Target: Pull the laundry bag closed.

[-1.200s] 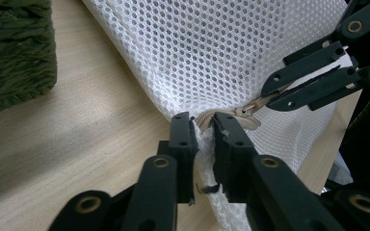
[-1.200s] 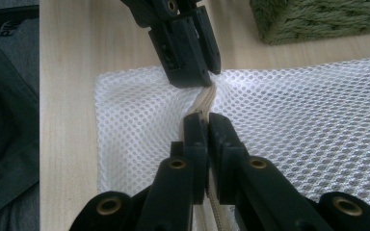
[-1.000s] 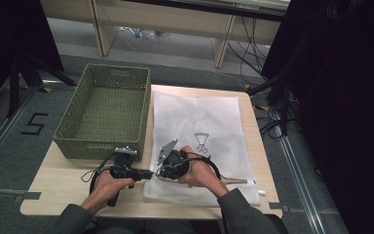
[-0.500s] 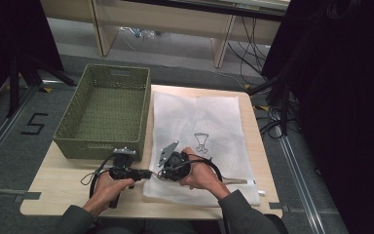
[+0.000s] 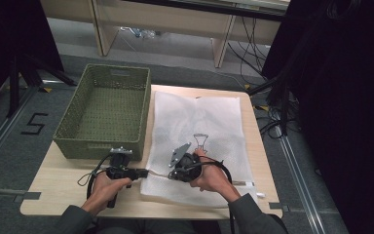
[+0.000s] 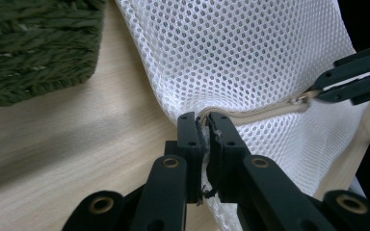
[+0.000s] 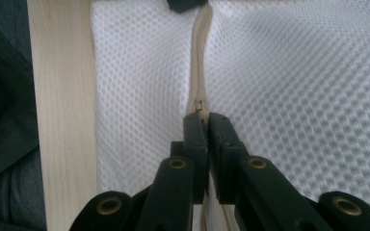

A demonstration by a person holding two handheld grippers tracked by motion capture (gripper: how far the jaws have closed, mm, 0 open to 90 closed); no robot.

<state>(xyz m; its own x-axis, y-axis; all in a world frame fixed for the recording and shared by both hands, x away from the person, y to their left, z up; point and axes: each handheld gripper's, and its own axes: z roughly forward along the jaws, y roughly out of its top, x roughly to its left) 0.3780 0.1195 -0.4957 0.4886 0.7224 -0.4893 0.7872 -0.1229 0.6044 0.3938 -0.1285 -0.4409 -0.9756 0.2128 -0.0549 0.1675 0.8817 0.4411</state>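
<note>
Gripping the mesh bag's near-left corner, the left gripper stays clamped; the right gripper, pinching the zipper pull, has barely moved, so unzipping seems just starting.

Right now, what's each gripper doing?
Left gripper: closed on the end of the mesh bag zipper tape.
Right gripper: closed on the zipper pull.
</note>
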